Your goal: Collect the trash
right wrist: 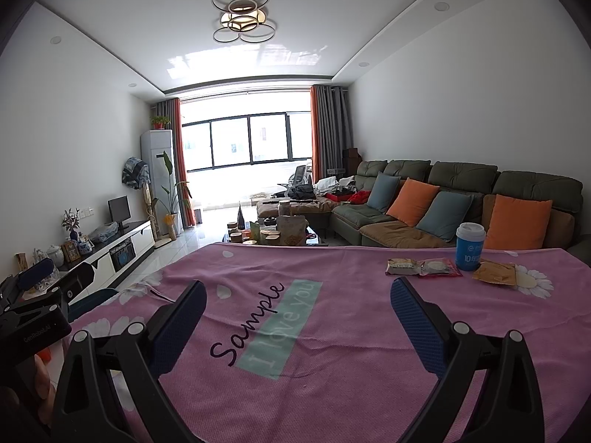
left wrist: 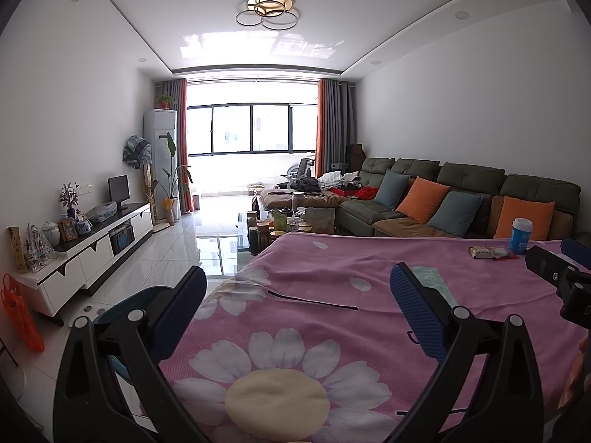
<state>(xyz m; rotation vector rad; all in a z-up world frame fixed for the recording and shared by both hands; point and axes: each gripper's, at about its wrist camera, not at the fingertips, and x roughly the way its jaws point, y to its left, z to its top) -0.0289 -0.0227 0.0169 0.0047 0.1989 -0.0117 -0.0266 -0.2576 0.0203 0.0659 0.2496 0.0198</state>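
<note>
Above a table draped in a pink daisy-print cloth (right wrist: 332,387), the left gripper (left wrist: 297,291) and right gripper (right wrist: 297,302) hover with jaws apart, empty. Trash sits at the far right: a lidded blue-and-white cup (right wrist: 469,247) (contents unseen), a clear-and-red snack wrapper (right wrist: 424,267) just beside it, and a brown paper packet (right wrist: 495,273).
</note>
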